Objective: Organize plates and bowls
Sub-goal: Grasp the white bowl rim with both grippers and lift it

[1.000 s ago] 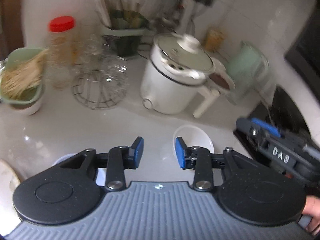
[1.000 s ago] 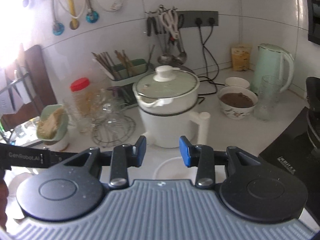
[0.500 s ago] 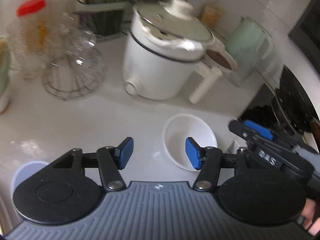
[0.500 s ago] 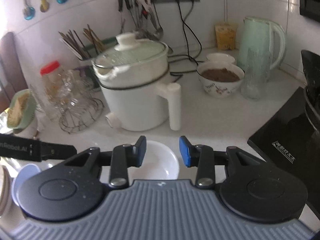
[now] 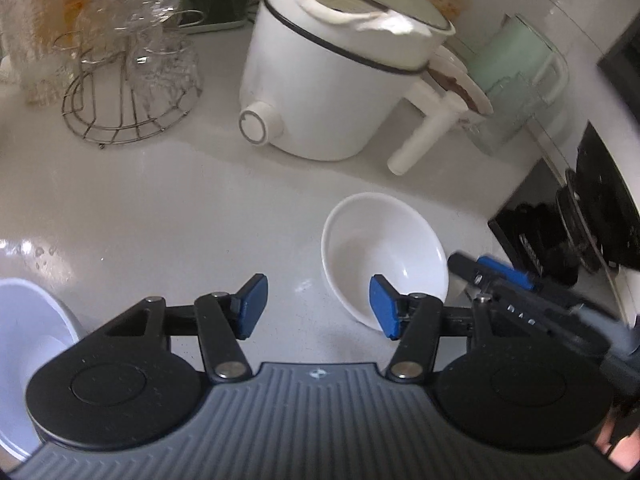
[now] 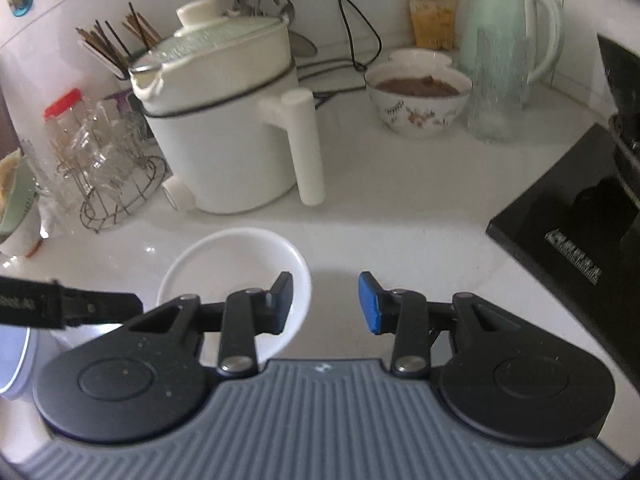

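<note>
An empty white bowl (image 5: 384, 252) stands upright on the white counter in front of the cooker; it also shows in the right wrist view (image 6: 236, 272). My left gripper (image 5: 318, 306) is open and empty, its right pad at the bowl's near rim. My right gripper (image 6: 326, 302) is open and empty, its left finger over the bowl's right rim. A pale bluish dish (image 5: 24, 344) sits at the far left edge. My right gripper's fingers (image 5: 500, 276) show at the right of the left wrist view.
A white electric cooker (image 6: 224, 120) with a long handle stands behind the bowl. A wire rack of glasses (image 5: 132, 80) is to its left. A flowered bowl of brown food (image 6: 418, 96), a glass and a green kettle (image 6: 508, 28) stand at right. A black stove (image 6: 580, 240) borders the right.
Both grippers have moved forward and down toward the white bowl. My left gripper's jaws have opened wider. The bowl has not moved.
</note>
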`<state>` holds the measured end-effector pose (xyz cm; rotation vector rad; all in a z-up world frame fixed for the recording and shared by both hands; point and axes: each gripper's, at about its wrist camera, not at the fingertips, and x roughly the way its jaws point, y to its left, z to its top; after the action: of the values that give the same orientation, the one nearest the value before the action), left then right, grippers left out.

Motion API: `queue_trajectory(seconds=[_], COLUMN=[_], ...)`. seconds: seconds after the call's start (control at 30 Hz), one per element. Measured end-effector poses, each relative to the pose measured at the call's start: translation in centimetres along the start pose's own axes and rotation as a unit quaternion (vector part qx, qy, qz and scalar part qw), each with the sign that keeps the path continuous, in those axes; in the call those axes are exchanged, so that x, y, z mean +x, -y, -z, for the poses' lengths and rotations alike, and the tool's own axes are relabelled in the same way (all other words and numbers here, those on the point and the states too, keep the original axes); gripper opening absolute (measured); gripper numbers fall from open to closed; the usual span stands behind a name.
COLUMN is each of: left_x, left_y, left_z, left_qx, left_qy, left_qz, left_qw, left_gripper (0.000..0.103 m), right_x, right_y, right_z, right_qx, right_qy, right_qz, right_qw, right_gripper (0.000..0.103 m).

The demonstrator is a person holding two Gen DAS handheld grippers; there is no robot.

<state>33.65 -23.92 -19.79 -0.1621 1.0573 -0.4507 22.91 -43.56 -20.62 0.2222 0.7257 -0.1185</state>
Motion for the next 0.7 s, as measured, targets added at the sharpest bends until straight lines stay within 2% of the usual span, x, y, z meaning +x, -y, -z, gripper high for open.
queue_trajectory(seconds=[0.13, 0.33, 0.43, 0.5, 0.57, 0.6, 0.67, 0.7], left_x=[0.5, 2.2, 2.7, 2.9, 3.0, 3.0, 3.0, 3.0], left_y=[0.0, 0.2, 0.0, 0.0, 0.0, 0.2, 0.5, 0.7], left_z=[-0.3, -0.3, -0.3, -0.4, -0.8, -0.9, -1.1, -1.1], left_qx=[-0.017, -0.036, -0.049, -0.050, -0.047, -0.044, -0.036, -0.032], left_qy=[-0.008, -0.019, -0.021, -0.023, -0.015, -0.014, -0.013, -0.013], left_qz=[0.005, -0.007, -0.017, -0.017, -0.020, -0.018, -0.016, -0.019], left_qw=[0.9998, 0.9991, 0.9984, 0.9983, 0.9986, 0.9987, 0.9991, 0.9992], left_gripper=[0.061, 0.048, 0.040, 0.027, 0.021, 0.016, 0.012, 0.012], right_x=[0.7, 2.2, 2.6, 3.0, 3.4, 3.5, 3.5, 3.6], right_y=[0.5, 0.9, 0.7, 0.6, 0.6, 0.5, 0.4, 0.4], right_z=[0.0, 0.0, -0.4, -0.3, -0.4, -0.4, -0.4, -0.3], right_qx=[0.030, 0.067, 0.060, 0.057, 0.059, 0.056, 0.051, 0.051], right_qy=[-0.008, -0.031, -0.030, -0.035, -0.046, -0.047, -0.048, -0.050], right_qz=[-0.026, -0.044, -0.048, -0.051, -0.057, -0.059, -0.063, -0.068], right_qw=[0.999, 0.996, 0.997, 0.996, 0.996, 0.996, 0.996, 0.995], right_gripper=[0.039, 0.038, 0.037, 0.033, 0.023, 0.020, 0.013, 0.012])
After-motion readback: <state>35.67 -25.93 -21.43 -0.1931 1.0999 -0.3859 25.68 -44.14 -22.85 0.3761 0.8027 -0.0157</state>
